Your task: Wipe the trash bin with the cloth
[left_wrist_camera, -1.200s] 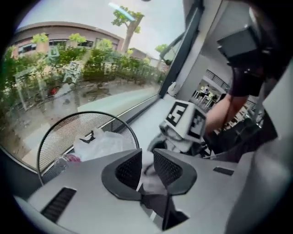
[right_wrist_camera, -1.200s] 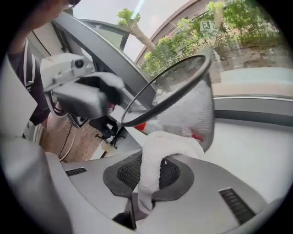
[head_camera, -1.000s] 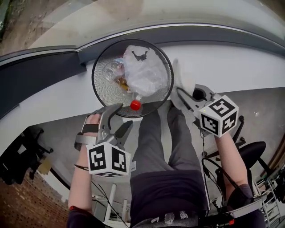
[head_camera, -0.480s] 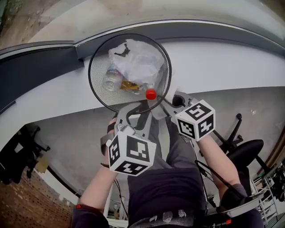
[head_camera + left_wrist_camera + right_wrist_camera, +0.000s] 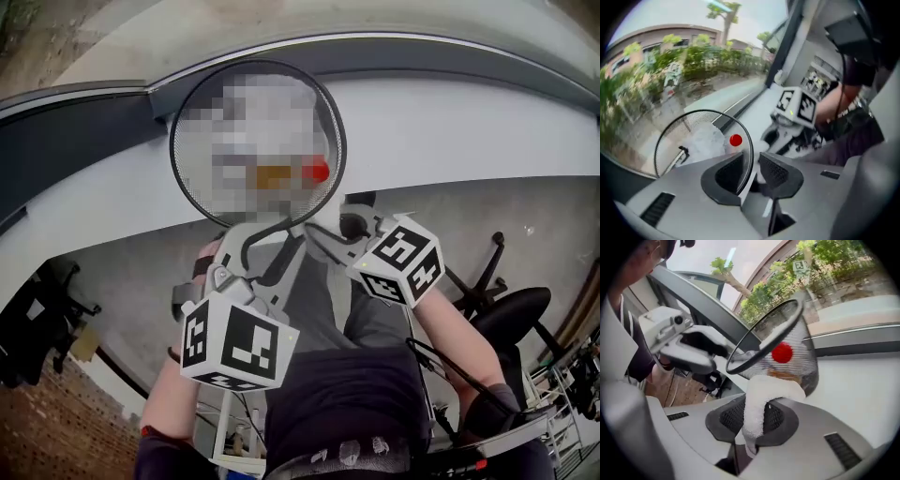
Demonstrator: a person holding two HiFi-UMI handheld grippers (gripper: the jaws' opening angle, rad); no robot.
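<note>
A black wire-mesh trash bin (image 5: 184, 184) stands on the white ledge, with a red cap (image 5: 735, 139) and clear plastic rubbish inside. My left gripper (image 5: 272, 239) is at the bin's near rim. In the left gripper view the rim wire (image 5: 751, 154) runs between its jaws (image 5: 751, 171), which are closing, with a small gap still showing on the right side. My right gripper (image 5: 345, 221) is just right of it, shut on a folded white cloth (image 5: 764, 399). The cloth sticks up from the jaws (image 5: 752, 420), close to the bin's mesh wall (image 5: 797, 362).
The white ledge (image 5: 469, 131) curves under a dark window frame (image 5: 75, 141). The person's grey trouser legs (image 5: 328, 300) are below the grippers. A black office chair (image 5: 511, 314) stands at the right. Trees and a road show outside the window.
My left gripper has moved from below left of the bin up to its near rim, and its jaws have narrowed around the wire. My right gripper with the cloth has shifted left toward the bin.
</note>
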